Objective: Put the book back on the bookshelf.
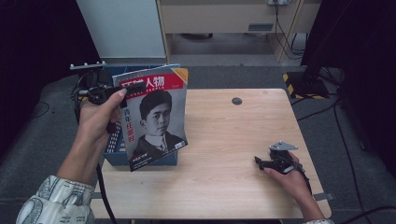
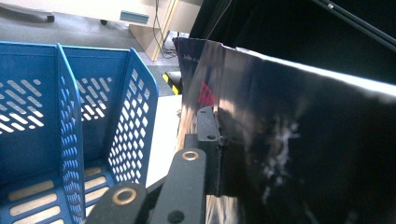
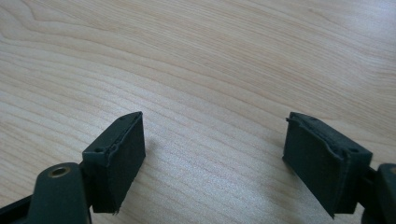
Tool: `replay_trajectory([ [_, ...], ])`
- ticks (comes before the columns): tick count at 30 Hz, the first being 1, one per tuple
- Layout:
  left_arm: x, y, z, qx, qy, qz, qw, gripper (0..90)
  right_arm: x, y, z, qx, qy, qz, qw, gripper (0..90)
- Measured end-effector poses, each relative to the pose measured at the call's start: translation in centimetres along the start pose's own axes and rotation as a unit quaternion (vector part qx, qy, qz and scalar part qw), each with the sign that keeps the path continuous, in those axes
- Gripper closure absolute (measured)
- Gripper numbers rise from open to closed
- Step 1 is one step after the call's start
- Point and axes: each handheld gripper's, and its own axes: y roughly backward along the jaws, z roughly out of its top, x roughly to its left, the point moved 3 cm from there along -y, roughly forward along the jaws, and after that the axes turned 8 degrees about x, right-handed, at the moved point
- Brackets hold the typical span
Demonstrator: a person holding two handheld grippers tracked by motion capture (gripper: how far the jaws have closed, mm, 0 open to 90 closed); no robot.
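Fingers of left gripper (image 2: 212, 140) clamped on magazine (image 1: 154, 116), held upright over blue bin (image 2: 93, 116) at counter's (image 1: 224, 177) left edge; right gripper (image 3: 212, 163) fingers wide apart, empty, near right edge.

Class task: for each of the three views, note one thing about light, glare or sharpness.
High view: even light on the table, dark corners, magazine cover readable. Left gripper view: glare streaks the magazine's glossy dark cover beside the blue basket. Right gripper view: right claw casts soft shadows on sharp wood grain.
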Motion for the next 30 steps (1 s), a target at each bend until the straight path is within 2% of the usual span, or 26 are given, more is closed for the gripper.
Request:
replay_trajectory([
  [5,0.4,0.7,-0.1,-0.015,0.014,-0.005,0.9998,85.8,0.0,0.0,0.0,0.0,0.0,0.0,1.0,20.9],
  [13,1.0,1.3,-0.3,-0.029,0.023,-0.009,0.9993,85.7,0.0,0.0,0.0,0.0,0.0,0.0,1.0,21.0],
  [20,2.3,2.0,-0.9,-0.046,0.044,-0.017,0.9978,85.7,0.0,0.0,0.0,0.0,0.0,0.0,1.0,21.0],
  [30,3.6,3.8,-1.1,-0.067,0.061,-0.013,0.9958,85.6,0.0,0.0,0.0,-0.001,-0.001,0.0,1.0,21.0],
])
